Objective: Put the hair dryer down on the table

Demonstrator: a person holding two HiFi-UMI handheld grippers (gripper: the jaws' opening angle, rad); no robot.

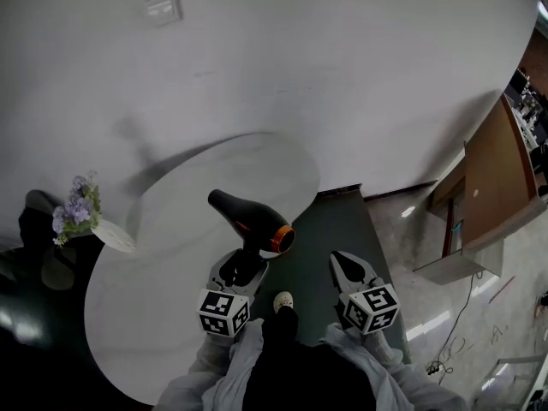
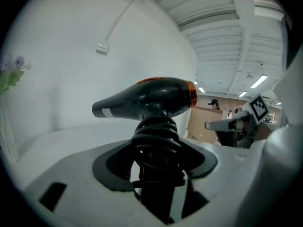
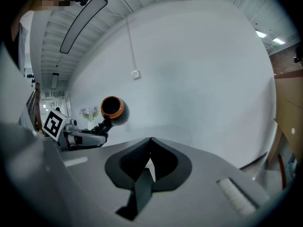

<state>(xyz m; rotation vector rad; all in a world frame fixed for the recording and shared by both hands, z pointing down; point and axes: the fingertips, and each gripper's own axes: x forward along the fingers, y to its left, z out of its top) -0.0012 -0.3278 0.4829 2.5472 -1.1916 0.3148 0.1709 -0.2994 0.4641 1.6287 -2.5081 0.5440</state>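
Note:
A black hair dryer (image 1: 248,217) with an orange ring at its rear is held up over the right part of the round white table (image 1: 163,306). Its nozzle points away to the left. My left gripper (image 1: 244,262) is shut on the handle, which has the black cord coiled round it (image 2: 156,141). In the left gripper view the dryer body (image 2: 151,98) sits above the jaws. My right gripper (image 1: 344,265) hangs to the right of the table over the dark floor, jaws together and empty (image 3: 150,141). From there I see the dryer's round rear end (image 3: 112,108).
A white vase of purple flowers (image 1: 81,212) stands at the table's left edge. A wall box (image 1: 163,8) with a cable sits high on the white wall. A wooden desk (image 1: 488,187) is at the right. The person's shoe (image 1: 283,300) stands on the dark mat (image 1: 330,229).

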